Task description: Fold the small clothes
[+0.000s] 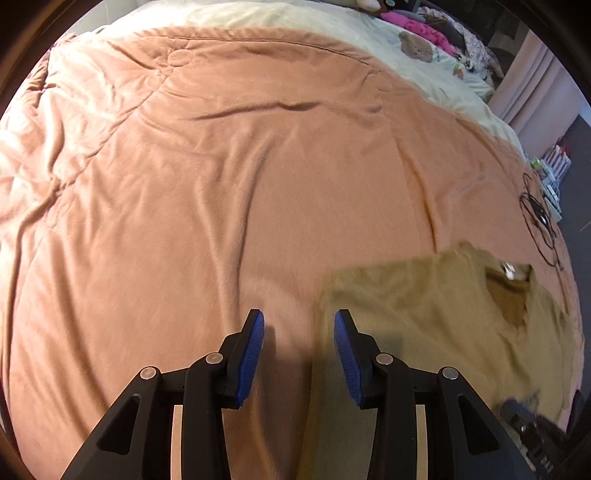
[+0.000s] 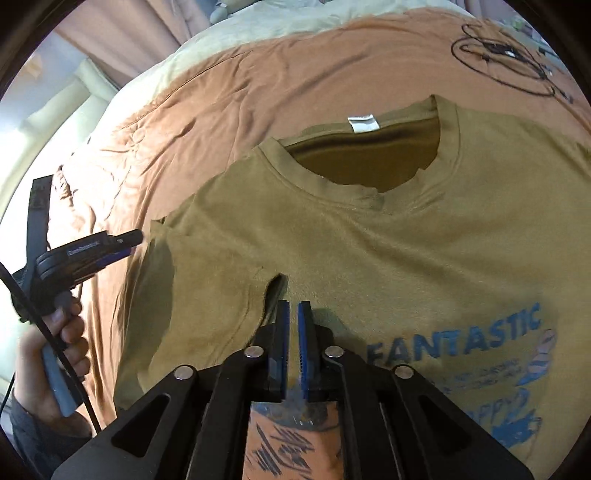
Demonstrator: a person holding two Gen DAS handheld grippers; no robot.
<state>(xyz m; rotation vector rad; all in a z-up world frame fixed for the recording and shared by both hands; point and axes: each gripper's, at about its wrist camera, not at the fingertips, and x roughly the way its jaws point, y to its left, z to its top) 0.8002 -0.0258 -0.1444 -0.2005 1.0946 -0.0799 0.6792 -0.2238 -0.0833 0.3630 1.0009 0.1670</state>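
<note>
An olive T-shirt (image 2: 388, 236) with a blue "FANTASTIC" print lies flat on the bed, collar and white label (image 2: 363, 123) at the far side. My right gripper (image 2: 293, 308) hovers over the shirt beside a small raised fold (image 2: 275, 288); a narrow gap separates its blue pads and no cloth is pinched. My left gripper (image 1: 299, 317) is open over the shirt's (image 1: 424, 314) left edge, with nothing between its fingers. The right wrist view shows the left gripper (image 2: 135, 238) side-on, just left of the sleeve, held by a hand (image 2: 70, 332).
A salmon quilt (image 1: 221, 166) covers the bed, with a cream blanket (image 1: 295, 18) beyond it. A coiled black cable (image 2: 506, 62) lies past the shirt's collar. Pink clothes (image 1: 417, 26) are piled at the far corner, by a curtain (image 1: 535, 74).
</note>
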